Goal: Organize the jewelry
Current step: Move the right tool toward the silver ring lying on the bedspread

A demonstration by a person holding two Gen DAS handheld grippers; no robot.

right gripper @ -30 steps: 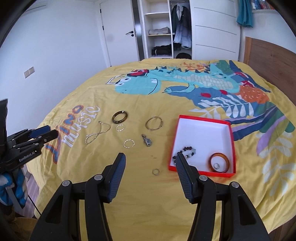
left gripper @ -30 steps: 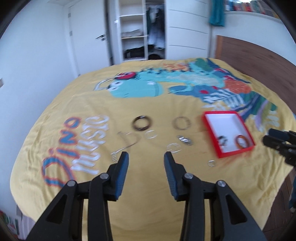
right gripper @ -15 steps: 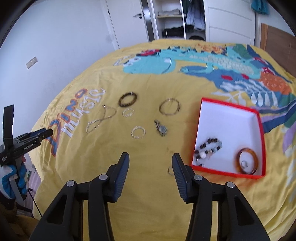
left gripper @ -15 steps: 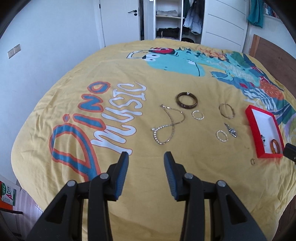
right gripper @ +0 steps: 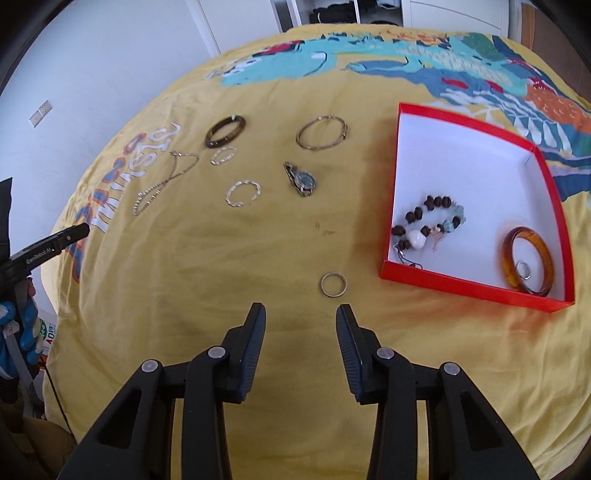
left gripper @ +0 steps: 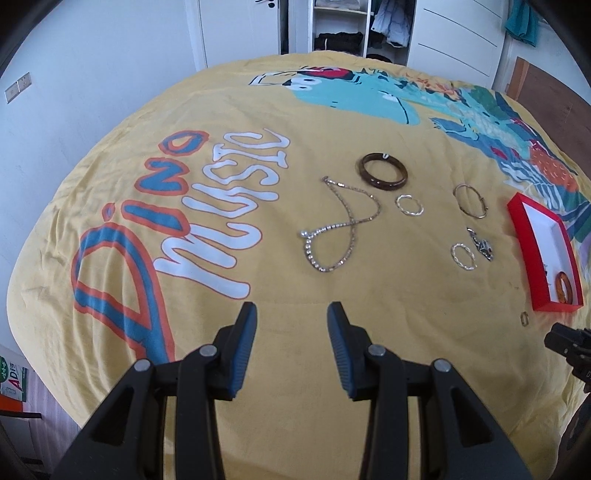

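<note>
Jewelry lies scattered on a yellow bedspread. A red box (right gripper: 469, 284) holds a bead bracelet (right gripper: 428, 221) and an amber bangle (right gripper: 528, 260). A small ring (right gripper: 333, 284) lies just beyond my right gripper (right gripper: 301, 314), whose jaws are closing with nothing between them. Farther off are a watch-like piece (right gripper: 301, 179), a thin gold bangle (right gripper: 322, 132) and a dark bangle (right gripper: 225, 131). My left gripper (left gripper: 291, 314) hovers open and empty, short of a silver necklace (left gripper: 340, 229). Two twisted silver hoops (left gripper: 410, 205) (left gripper: 463, 256) lie to the necklace's right.
The bedspread (left gripper: 221, 140) carries a dinosaur print and large lettering. White walls, a door and an open wardrobe (left gripper: 343, 26) stand beyond the bed. A wooden headboard (left gripper: 546, 88) is at the right. The bed's near edge drops to the floor on the left.
Both grippers have come down toward the bed, so the jewelry looks larger. The left view has swung from the red box toward the necklace. The right jaws have narrowed.
</note>
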